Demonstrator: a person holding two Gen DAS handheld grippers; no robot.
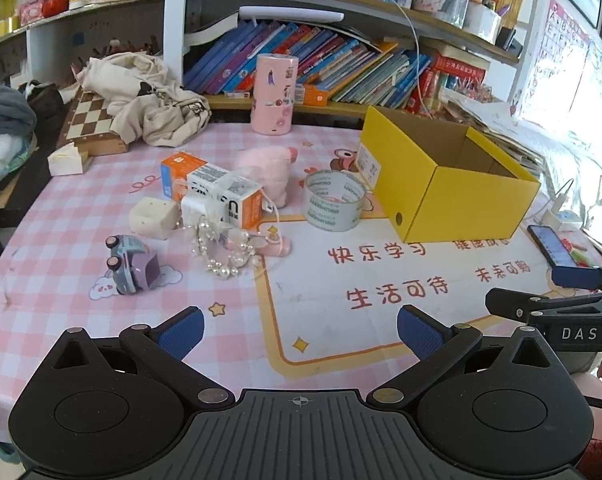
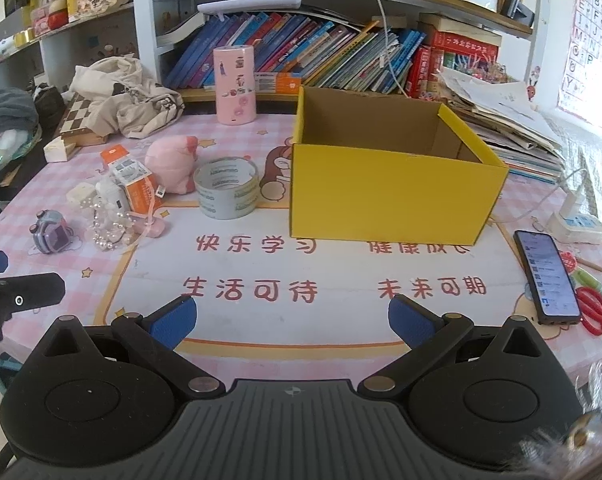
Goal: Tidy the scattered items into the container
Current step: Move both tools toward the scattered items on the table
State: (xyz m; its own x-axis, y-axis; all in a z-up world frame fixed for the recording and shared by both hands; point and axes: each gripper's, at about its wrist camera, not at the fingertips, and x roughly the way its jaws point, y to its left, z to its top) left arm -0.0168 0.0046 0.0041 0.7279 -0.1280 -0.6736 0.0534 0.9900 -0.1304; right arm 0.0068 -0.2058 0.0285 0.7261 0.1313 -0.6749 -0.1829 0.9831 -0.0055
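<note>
We hold the left gripper (image 1: 300,334) and the right gripper (image 2: 292,318) above the desk mat (image 2: 341,320), both spread wide with nothing between the pads. The yellow box (image 2: 389,196) stands at one o'clock of the right gripper. At eleven o'clock lie the tape roll (image 2: 225,188), pink plush (image 2: 171,162), orange carton (image 2: 135,184), pearl beads (image 2: 111,228) and toy car (image 2: 49,236).
</note>
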